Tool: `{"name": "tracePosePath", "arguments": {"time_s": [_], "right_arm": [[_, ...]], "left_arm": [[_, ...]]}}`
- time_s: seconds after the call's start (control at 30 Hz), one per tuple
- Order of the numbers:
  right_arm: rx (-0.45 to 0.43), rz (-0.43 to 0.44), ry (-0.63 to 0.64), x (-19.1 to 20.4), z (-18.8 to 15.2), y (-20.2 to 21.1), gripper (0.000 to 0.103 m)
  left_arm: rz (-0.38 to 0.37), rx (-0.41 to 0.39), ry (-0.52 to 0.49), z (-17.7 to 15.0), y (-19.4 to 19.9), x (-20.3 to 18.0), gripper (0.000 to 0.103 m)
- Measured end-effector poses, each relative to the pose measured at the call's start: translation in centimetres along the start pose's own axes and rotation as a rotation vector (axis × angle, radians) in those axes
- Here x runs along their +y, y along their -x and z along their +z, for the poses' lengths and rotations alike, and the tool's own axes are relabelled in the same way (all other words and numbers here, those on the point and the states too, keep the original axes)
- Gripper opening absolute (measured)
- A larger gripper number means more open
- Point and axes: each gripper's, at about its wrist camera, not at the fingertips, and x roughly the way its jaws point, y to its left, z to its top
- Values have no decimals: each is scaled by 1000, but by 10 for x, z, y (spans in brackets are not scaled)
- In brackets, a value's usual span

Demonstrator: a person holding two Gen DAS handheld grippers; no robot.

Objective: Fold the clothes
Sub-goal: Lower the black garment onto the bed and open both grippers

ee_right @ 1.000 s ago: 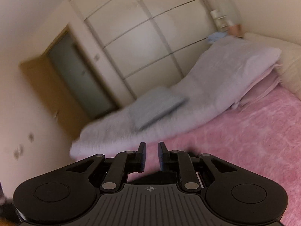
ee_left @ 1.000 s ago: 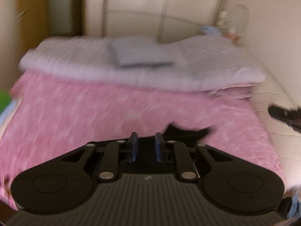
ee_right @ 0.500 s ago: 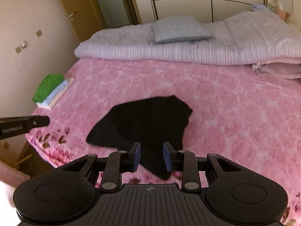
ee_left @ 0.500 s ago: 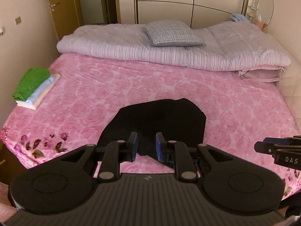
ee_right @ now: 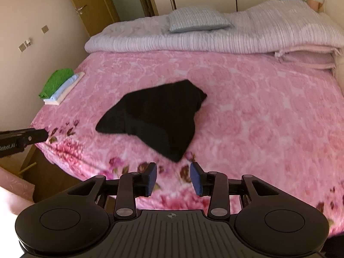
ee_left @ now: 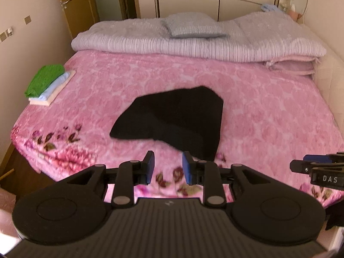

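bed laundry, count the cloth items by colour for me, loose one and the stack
black: 1, the loose garment lying mid-bed
green: 1, top of the stack
light blue: 1, middle of the stack
cream: 1, bottom of the stack
total: 4

One black garment (ee_left: 172, 118) lies on one bed (ee_left: 268, 111) with a pink floral cover. One stack of three folded cloths (ee_left: 48, 85), green on pale blue on cream, sits near its left edge. One striped folded quilt (ee_left: 193, 45) carries one small pillow (ee_left: 191, 26). Two hand-held grippers show: left hand-held gripper (ee_left: 168, 167), right hand-held gripper (ee_right: 173, 178).
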Motion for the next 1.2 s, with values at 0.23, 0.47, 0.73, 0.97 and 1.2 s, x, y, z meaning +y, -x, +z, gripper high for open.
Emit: {"name": "tracePosePath", "arguments": {"time_s": [0.23, 0.47, 0.73, 0.97, 1.2], "right_arm": [[25, 3, -6, -1, -26, 9, 44], [38, 1, -21, -2, -36, 2, 46], [44, -4, -5, 14, -18, -20, 47], [34, -34, -3, 32, 17, -51, 47], [37, -64, -64, 50, 60, -90, 47]], "left_arm": [[11, 26, 14, -25, 7, 0, 24], [20, 46, 15, -33, 2, 7, 25], [12, 47, 19, -14, -22, 30, 26], [-13, 51, 11, 21, -62, 63, 26], [-54, 68, -41, 66, -107, 98, 26]]}}
